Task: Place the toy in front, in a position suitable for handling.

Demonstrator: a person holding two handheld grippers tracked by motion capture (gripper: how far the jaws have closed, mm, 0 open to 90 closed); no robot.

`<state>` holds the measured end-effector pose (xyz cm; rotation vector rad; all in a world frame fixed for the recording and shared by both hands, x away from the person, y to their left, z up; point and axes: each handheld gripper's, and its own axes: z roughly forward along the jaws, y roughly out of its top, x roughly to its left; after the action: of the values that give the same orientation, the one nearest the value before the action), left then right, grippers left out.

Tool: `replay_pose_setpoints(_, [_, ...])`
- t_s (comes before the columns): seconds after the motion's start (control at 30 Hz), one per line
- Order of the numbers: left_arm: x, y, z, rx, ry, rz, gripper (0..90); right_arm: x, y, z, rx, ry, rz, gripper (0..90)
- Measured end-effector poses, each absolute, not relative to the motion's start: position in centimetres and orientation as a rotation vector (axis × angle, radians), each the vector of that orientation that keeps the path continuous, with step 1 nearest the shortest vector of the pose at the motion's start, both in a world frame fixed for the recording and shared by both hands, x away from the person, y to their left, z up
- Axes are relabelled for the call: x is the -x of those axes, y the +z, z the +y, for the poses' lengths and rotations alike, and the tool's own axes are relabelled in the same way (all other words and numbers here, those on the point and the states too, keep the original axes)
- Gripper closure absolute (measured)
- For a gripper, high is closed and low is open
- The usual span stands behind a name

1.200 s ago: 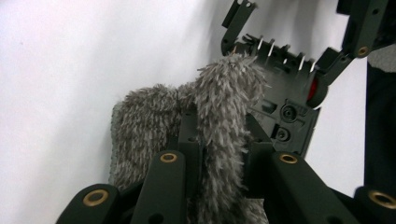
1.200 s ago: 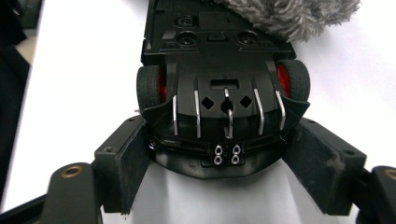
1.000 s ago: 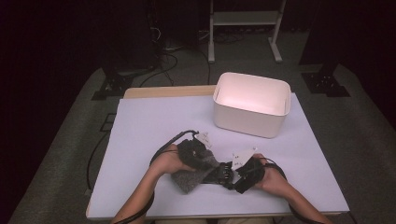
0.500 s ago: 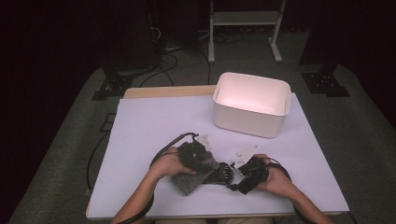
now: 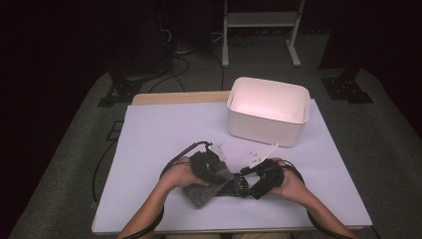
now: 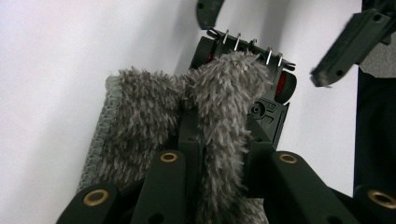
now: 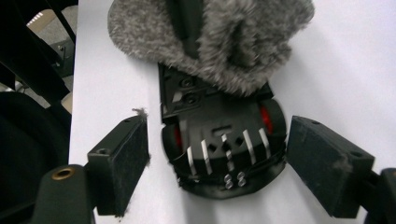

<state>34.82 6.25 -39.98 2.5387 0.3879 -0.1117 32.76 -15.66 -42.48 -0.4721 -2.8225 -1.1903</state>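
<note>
- Your left gripper (image 5: 230, 175) sits near the table's front edge in the high view, at about 7 o'clock from the white bin (image 5: 267, 117); its jaws are clamped on the grey fuzzy cloth (image 5: 203, 191).
- Your left gripper view shows what the high view blurs: the cloth (image 6: 219, 116) is pinched into a ridge between the jaws and draped over the black toy car (image 6: 261, 93), with your right gripper's pads (image 6: 343, 49) hanging apart at 2 o'clock.
- The car (image 5: 238, 185) lies on the white table cover (image 5: 164, 134) between your two hands, touching the cloth.
- Your right gripper (image 7: 217, 172) has its jaws apart, one on each side of the car's end (image 7: 224, 154); neither pad presses it.
- That view alone reveals the car's underside: red wheel hubs, metal strips, screws.
- No writing or brand can be read anywhere.
</note>
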Motion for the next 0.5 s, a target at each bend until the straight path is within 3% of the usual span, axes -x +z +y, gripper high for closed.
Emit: replay_pose_setpoints(0.5, [-34.8, -40.0, 6.3, -2.536, -0.107, 0.383, 74.7, -34.0, -42.8, -14.2, 0.450, -1.124, -2.805, 19.9])
